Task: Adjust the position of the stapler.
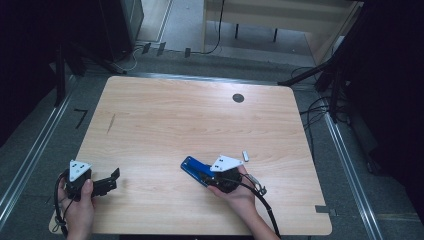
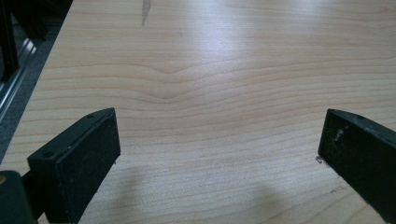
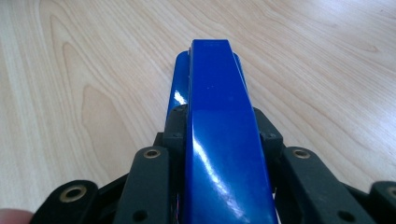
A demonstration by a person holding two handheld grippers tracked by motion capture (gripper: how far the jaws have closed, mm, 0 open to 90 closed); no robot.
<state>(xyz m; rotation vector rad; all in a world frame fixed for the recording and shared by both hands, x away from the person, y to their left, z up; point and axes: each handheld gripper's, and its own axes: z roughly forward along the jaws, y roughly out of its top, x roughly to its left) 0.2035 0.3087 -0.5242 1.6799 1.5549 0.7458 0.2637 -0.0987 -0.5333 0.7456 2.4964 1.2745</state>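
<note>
Here the blue stapler is clamped squarely in the right gripper; it should be kept level, while the left gripper is held wide open, empty.

The small white thing beside the right tongs is too small to identify.

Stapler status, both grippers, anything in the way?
Right gripper shut on blue stapler, low over the table. Left gripper open, nothing between its jaws. Small pale piece lies beside the stapler; path ahead open.
</note>
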